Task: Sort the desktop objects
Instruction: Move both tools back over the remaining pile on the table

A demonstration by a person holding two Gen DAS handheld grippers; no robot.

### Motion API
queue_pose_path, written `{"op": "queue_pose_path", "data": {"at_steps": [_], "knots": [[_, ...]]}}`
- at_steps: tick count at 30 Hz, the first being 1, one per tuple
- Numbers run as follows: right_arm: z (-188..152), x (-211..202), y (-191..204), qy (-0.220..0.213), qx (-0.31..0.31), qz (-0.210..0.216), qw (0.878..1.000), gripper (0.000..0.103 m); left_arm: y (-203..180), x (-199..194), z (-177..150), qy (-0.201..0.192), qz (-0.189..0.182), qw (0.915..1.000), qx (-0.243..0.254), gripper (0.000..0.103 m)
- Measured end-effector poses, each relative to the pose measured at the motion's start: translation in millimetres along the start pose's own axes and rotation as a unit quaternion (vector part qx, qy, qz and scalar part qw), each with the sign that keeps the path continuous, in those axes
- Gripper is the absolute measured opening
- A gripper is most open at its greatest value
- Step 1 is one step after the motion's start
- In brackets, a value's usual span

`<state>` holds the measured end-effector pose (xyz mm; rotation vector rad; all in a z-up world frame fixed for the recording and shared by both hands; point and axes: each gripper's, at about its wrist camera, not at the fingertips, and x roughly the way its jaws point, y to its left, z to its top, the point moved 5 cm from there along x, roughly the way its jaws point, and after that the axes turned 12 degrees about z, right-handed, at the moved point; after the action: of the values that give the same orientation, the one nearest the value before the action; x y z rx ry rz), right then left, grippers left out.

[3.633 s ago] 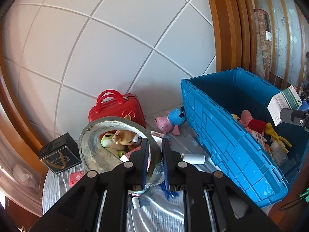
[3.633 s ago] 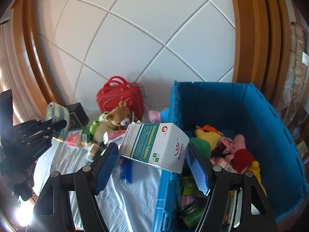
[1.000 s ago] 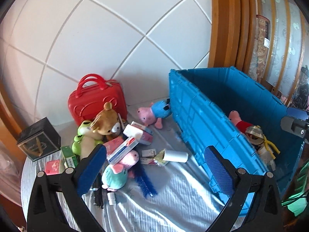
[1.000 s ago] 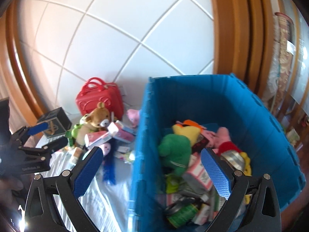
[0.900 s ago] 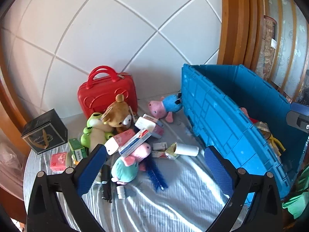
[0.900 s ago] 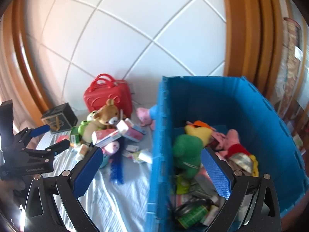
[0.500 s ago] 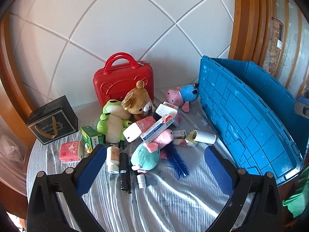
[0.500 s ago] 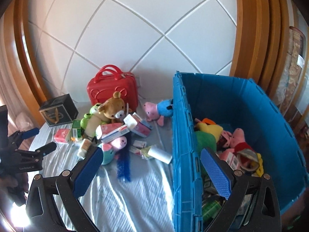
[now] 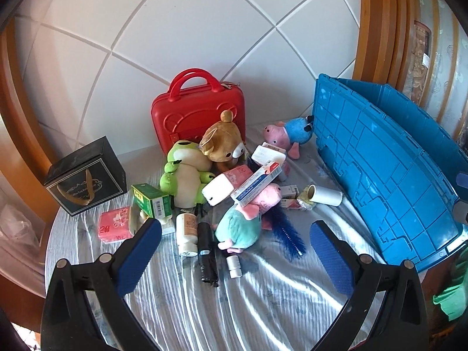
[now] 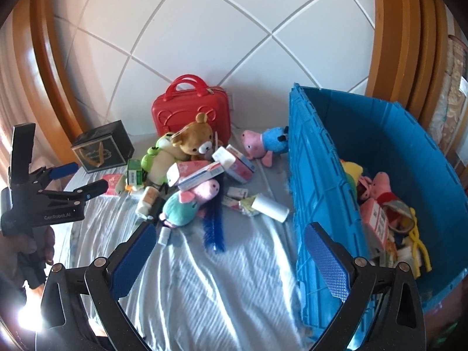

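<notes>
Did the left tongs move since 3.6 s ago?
Yes. The left tongs backed away from the blue crate, leftward; its inside is now hidden in the left wrist view, and they no longer hold tape.

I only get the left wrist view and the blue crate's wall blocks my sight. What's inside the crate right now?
Observer: The blue crate already holds toys, including a pink pig plush in red.
Operator: Anything else in there?
Observer: A pink box and a yellow stick figure toy lie beside it.
Operator: Is my gripper visible from the other side?
Observer: Yes, the left gripper hangs open over the table's left edge, holding nothing.
</notes>
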<state>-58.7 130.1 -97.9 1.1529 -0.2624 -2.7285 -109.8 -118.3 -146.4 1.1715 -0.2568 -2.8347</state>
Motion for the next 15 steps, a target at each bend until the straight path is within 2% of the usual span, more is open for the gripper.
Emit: {"op": "queue_pose_path", "data": {"at_steps": [8,15], "knots": [[-7,55,12,0.023,0.009,0.016,1.0,0.103,46,39,-33,0.027,0.034,0.999,-0.012,0.103],[-27,134,19,0.065,0.001,0.02,0.998,0.103,70,102,-63,0.057,0.05,0.9968,-0.028,0.103]]}}
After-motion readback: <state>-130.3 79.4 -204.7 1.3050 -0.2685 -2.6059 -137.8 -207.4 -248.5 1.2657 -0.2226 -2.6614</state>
